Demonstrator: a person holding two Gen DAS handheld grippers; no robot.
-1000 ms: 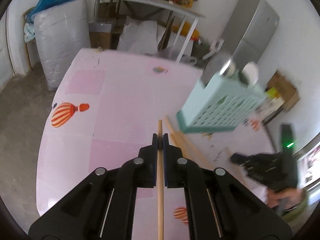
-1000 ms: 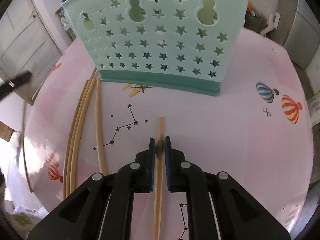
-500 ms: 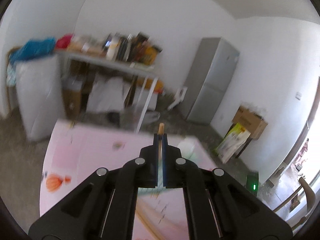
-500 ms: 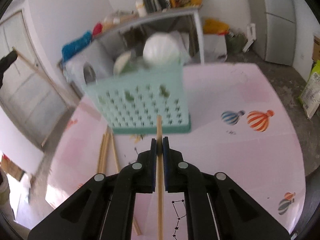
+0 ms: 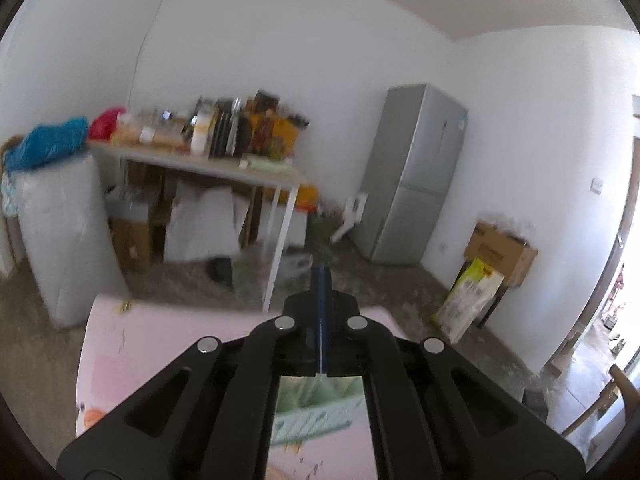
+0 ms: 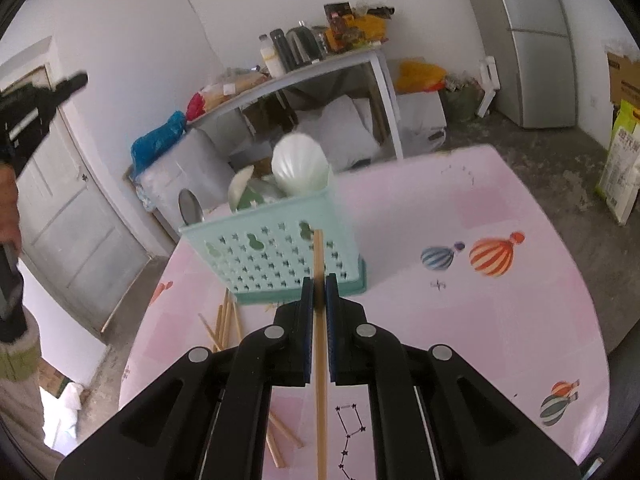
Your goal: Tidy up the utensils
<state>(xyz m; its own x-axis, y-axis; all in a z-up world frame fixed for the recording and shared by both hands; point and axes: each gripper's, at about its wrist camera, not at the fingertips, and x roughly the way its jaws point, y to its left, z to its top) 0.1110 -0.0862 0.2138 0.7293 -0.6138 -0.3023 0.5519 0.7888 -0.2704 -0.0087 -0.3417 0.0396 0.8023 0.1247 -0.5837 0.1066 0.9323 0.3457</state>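
Both my claws have risen off the counter [image 6: 500, 320]; the basket [image 6: 276, 256] stands far ahead. Right claw [image 6: 319, 292] grips a chopstick [image 6: 319, 360] lengthwise, ready to drop in. Left claw [image 5: 321, 280] is closed, its chopstick gone.

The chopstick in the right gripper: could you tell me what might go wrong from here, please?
1. The chopstick is pinched partway along, so it may pivot and hit the teal basket wall instead of entering.
2. The basket already holds a white ladle and spoons, which could block it.
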